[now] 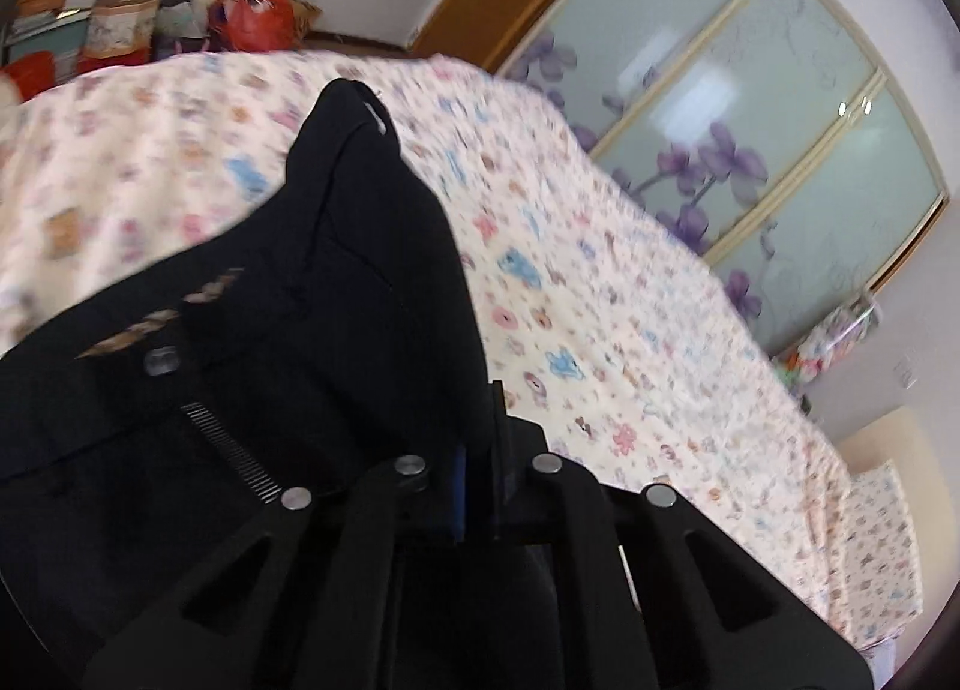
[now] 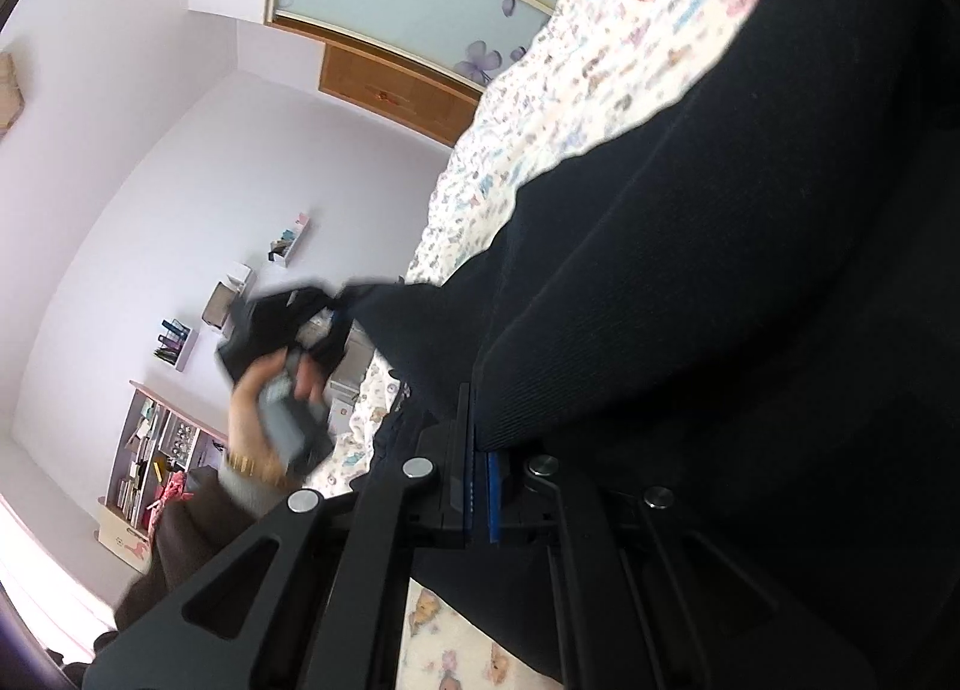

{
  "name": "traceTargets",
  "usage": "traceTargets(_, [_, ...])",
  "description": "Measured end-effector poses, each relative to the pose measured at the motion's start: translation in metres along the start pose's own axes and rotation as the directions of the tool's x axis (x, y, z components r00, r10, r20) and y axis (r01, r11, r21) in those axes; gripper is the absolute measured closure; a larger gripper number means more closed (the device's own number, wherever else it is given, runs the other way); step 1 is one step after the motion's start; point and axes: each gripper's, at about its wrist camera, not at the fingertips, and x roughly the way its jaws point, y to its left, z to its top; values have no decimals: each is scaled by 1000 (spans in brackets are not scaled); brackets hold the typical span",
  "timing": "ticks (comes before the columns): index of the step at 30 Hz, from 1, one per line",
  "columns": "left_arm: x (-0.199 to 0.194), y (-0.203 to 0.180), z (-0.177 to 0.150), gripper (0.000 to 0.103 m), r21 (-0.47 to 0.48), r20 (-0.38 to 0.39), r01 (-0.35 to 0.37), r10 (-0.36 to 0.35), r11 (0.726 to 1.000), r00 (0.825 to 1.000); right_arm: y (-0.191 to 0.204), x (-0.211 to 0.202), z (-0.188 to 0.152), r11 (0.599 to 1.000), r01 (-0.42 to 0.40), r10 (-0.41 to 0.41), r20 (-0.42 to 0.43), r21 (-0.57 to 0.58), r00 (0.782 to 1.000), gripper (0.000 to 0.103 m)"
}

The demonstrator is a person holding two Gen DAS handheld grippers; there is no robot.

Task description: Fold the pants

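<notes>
Jaws on both grippers are pressed together on black cloth: the left gripper pinches an edge of the pants, and the right gripper clamps another edge of the same pants, with only a thin blue pad showing between its jaws. Most of each gripper's fingers is buried under fabric, so their tips are hard to make out. Both views are blurred, and the pants are cut off at the frame edges, so their full shape cannot be read.

One pair of pants shows, with one metal button and a zipper near the waist. Two grippers are seen; the left one appears again in the right wrist view, held by a hand.

Pants hang lifted over a bed covered by a pale floral sheet. Beyond the bed stand wardrobe doors of frosted glass with purple flowers, pale walls, and cluttered shelves.
</notes>
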Motion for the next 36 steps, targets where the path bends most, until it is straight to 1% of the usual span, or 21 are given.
traceTargets(2, [-40,23,-9,98,-9,54,9,-9,1000,998,4,-6,2,999,0,1,21,-32,1000,100])
traceTargets(5, [-80,49,-32,97,-8,95,-4,5,1000,995,11,-13,5,997,-3,6,40,-75,999,100])
traceTargets(7, [-104,75,-63,97,-35,114,-11,15,999,993,15,-16,6,995,6,-3,36,-98,999,100])
traceTargets(8, [-109,81,-72,97,-44,110,-19,24,999,994,17,-16,5,994,25,-22,29,-108,999,100])
traceTargets(11, [-115,117,-114,97,-130,65,-35,44,991,997,22,-17,2,990,85,-86,-8,-114,996,100])
traceTargets(14, [-117,137,-132,97,-182,69,-14,27,983,997,19,-23,-6,987,127,-131,-33,-102,991,100])
traceTargets(17, [-126,139,-138,95,-176,114,0,20,984,993,14,-29,-16,978,186,-191,-48,-97,980,100])
traceTargets(19, [-125,141,-140,92,-179,112,-3,24,984,993,12,-29,-19,970,223,-229,-59,-98,972,100])
traceTargets(21, [-128,143,-144,90,-178,121,3,19,984,992,13,-35,-18,961,257,-265,-69,-98,962,100])
traceTargets(22, [-132,142,-146,85,-172,136,6,18,985,991,13,-37,-19,958,270,-278,-72,-101,958,100])
traceTargets(23, [-134,141,-149,76,-171,145,9,16,985,989,14,-39,-20,955,278,-286,-75,-102,955,100])
traceTargets(24, [-138,141,-148,71,-176,151,23,4,984,989,13,-41,-21,953,285,-294,-79,-102,953,100])
traceTargets(25, [-141,142,-146,62,-183,150,38,-10,982,989,13,-43,-21,952,289,-298,-79,-102,951,100])
traceTargets(26, [-142,143,-143,50,-188,147,49,-21,981,989,14,-44,-20,952,288,-296,-75,-104,952,100])
traceTargets(28, [-142,147,-133,43,-204,114,126,-104,971,988,14,-46,-21,951,285,-293,-60,-118,954,100])
traceTargets(29, [-141,149,-129,42,-211,98,150,-132,966,986,13,-48,-22,954,276,-283,-49,-119,958,100])
traceTargets(31, [-138,155,-116,40,-235,64,232,-224,944,973,9,-50,-23,960,258,-263,-38,-111,964,100])
traceTargets(33, [-136,163,-104,40,-279,66,275,-267,920,961,2,-49,-25,965,246,-250,-33,-96,968,100])
traceTargets(34, [-133,169,-100,40,-304,59,274,-269,912,961,2,-49,-25,965,244,-248,-30,-97,968,100])
traceTargets(35, [-131,172,-97,40,-321,41,252,-252,913,967,2,-50,-25,965,242,-246,-26,-101,969,100])
traceTargets(36, [-126,180,-96,42,-358,8,227,-240,906,971,2,-50,-25,965,242,-246,-24,-104,969,100])
